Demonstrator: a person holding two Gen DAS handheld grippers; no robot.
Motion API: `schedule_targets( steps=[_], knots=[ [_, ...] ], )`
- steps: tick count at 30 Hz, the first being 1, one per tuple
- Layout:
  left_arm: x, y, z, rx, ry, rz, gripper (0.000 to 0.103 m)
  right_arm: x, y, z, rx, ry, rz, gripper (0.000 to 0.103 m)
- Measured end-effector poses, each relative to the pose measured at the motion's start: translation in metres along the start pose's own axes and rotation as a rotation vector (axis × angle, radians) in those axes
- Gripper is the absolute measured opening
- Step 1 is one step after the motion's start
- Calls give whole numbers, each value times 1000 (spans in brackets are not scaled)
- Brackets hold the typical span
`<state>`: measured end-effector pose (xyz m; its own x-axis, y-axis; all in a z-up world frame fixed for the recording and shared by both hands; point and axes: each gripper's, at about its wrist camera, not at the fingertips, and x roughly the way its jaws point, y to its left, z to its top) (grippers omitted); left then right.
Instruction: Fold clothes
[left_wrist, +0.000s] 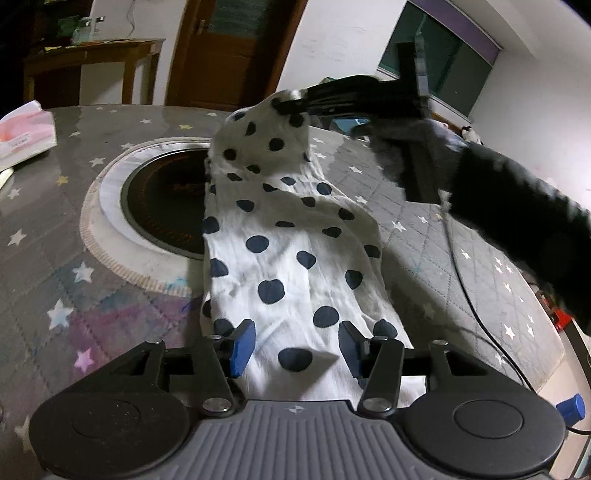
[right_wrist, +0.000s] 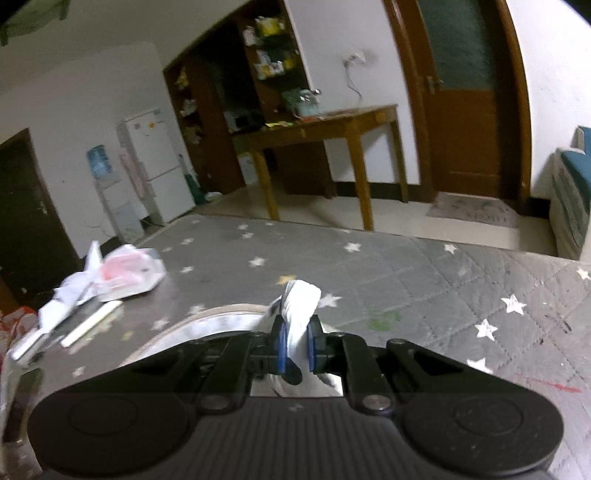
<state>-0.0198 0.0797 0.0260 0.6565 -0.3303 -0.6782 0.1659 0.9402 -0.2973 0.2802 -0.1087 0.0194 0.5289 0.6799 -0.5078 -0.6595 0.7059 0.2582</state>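
While the right gripper pinches the dotted cloth, the left gripper gapes.

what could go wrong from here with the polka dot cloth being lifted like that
1. The right gripper pinches only a small bunched edge of the polka dot cloth; it may slip out as the lift goes on.
2. The left gripper is open around the near end, so that end could drag and skew the fold.
3. The cloth lies over the round black cooktop set in the table; it might catch on the rim.
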Motion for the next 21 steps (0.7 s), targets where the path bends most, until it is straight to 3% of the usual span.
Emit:
schedule_targets(
  steps=[7,21],
  knots=[
    [-24,-4,-17,-18,-6,33,57,-64,47,-19,-27,-19,97,10],
    [-51,-7,-53,-63,-17,70,58,-174,139,-99,-134,37,332,10]
  ],
)
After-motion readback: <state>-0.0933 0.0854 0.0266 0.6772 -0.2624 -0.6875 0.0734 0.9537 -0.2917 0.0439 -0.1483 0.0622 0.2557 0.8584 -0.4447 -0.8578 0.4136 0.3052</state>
